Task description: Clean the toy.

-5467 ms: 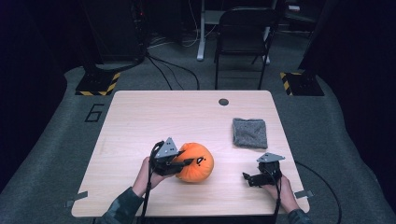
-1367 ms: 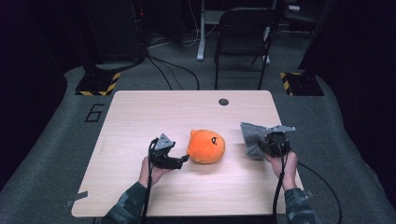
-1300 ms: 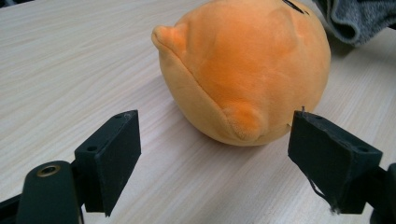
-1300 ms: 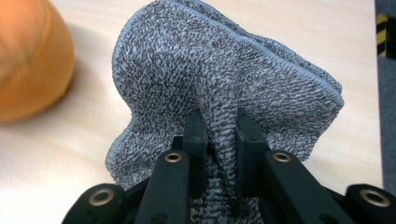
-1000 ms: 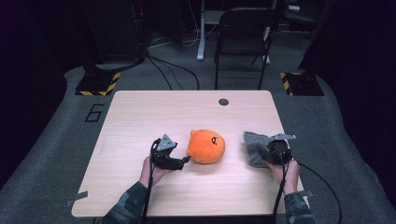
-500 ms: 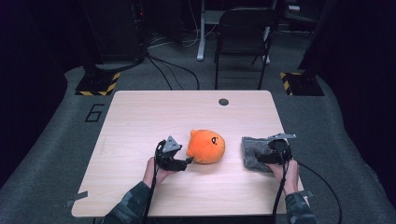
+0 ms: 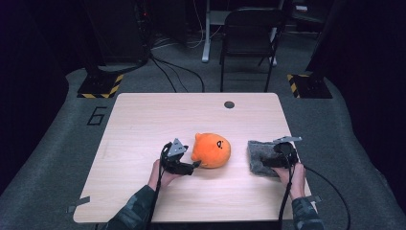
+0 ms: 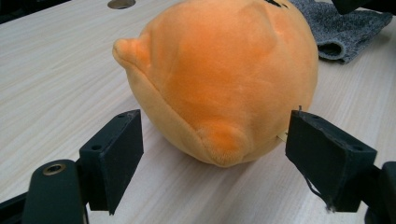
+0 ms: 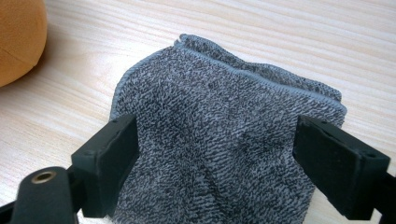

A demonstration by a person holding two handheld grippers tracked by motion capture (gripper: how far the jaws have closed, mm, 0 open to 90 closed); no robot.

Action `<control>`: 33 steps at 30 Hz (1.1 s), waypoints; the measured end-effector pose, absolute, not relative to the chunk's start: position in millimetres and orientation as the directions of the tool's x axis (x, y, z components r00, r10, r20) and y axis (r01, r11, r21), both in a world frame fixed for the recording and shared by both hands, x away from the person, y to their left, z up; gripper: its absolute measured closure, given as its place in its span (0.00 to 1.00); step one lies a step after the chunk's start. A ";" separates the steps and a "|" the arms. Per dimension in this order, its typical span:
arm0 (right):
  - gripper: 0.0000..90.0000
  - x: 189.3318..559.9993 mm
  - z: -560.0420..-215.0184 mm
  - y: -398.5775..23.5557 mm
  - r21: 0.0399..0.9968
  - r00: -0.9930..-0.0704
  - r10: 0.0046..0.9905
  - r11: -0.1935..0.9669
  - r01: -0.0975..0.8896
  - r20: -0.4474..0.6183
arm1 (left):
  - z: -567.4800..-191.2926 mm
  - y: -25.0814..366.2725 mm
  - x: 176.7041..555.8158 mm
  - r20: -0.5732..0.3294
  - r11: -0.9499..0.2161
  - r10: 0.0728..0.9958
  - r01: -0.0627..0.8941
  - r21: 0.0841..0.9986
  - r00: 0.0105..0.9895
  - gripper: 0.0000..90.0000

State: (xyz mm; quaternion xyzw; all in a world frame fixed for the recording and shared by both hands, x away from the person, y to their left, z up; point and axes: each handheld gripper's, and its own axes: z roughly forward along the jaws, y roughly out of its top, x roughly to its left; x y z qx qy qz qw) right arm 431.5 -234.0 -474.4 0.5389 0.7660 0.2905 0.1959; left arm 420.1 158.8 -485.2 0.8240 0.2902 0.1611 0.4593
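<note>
Two grippers stand released — the left gripper (image 7: 194,165) beside the round orange plush toy (image 7: 211,150) at mid-table, the right gripper (image 7: 265,161) over the folded grey knitted cloth (image 7: 259,157) — so a shallow pinch risks slipping off either.

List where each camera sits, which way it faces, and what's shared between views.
High view: above the person's side, facing forward and down at the table; forearms, left gripper and right gripper show.
Left gripper view: on the left gripper, looking low at the orange plush toy; open jaws show.
Right gripper view: on the right gripper, over the grey cloth; open jaws show.
Shared: toy and cloth appear in all three.
</note>
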 end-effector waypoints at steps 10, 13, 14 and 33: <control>0.08 433.0 -476.1 -236.1 0.662 -0.363 0.932 0.268 0.700 0.007 | -490.4 151.1 424.4 0.011 -0.428 0.612 0.319 0.845 0.791 0.24; 0.07 435.7 -478.4 -234.1 0.656 -0.364 0.931 0.273 0.704 0.003 | -490.9 151.2 425.1 0.017 -0.437 0.605 0.314 0.843 0.796 0.29; 0.07 436.9 -479.7 -232.7 0.648 -0.361 0.932 0.271 0.712 0.006 | -492.1 150.1 424.6 0.003 -0.429 0.604 0.322 0.844 0.797 0.30; 0.66 446.5 -500.1 -231.6 0.572 -0.347 0.938 0.276 0.773 0.017 | -493.8 142.5 417.0 0.040 -0.471 0.622 0.332 0.817 0.782 0.76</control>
